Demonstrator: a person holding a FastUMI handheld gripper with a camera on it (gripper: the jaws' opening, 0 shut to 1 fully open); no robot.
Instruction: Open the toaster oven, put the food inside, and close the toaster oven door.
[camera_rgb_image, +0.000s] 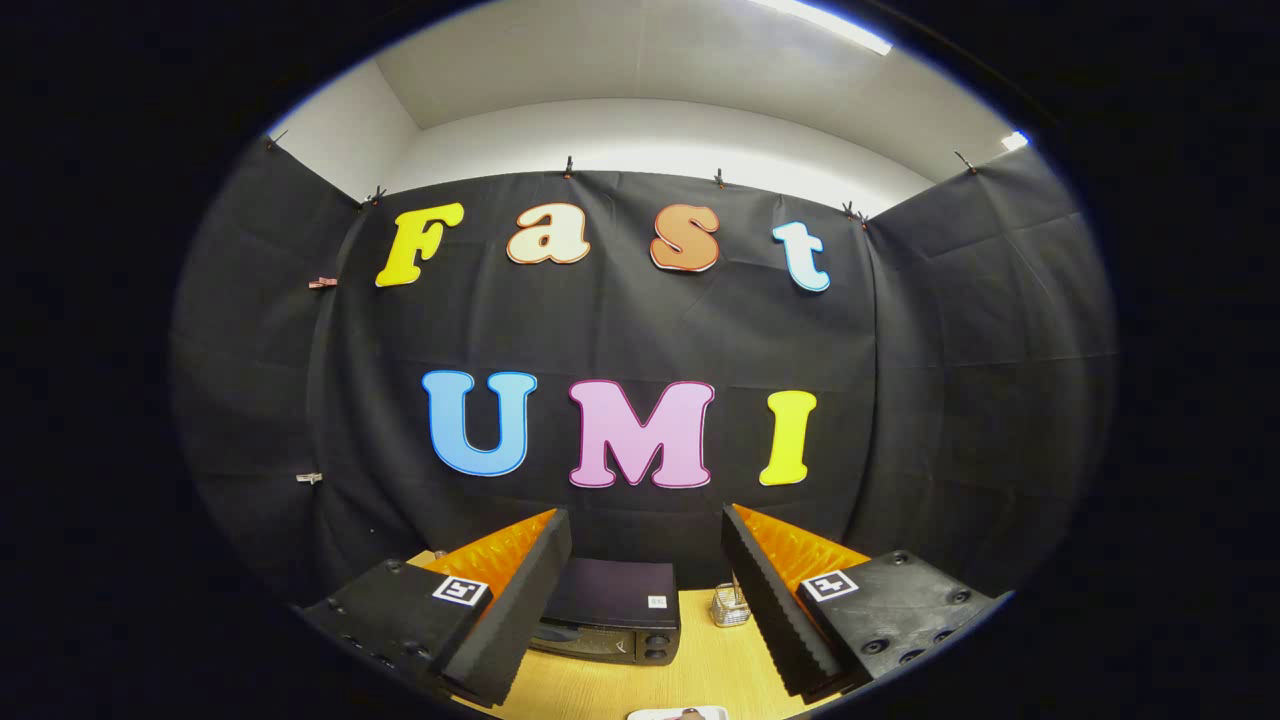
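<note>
pale wooden tabletop (600, 690) is filling the lower centre of the frame, and it is carrying every object of the task. the gripper (645, 600) is hanging above the near edge of this table with its two fingers spread wide apart, gripping nothing; the gap between them is framing the work ahead, which is likely why the tool is being held high and level at this stage. the toaster oven (610, 625) is sitting in the lower centre of the frame, beyond the fingers and closer to the left finger, which is overlapping its left end. its dark top is facing upward and its glass door is facing the camera; the door is appearing closed, though the handle is too small to make out. two round knobs are showing at the right end of its front. a small wire basket (730, 605) is standing just to the right of the oven, beside the right finger, and its contents cannot be told. at the very bottom centre of the frame, a white plate (680, 713) is peeking in, nearer than the oven and below the fingers, with a small dark piece on it that may be the food; this cannot be confirmed. judging from the closed door and the empty gripper, the opening step is not yet begun.
</note>
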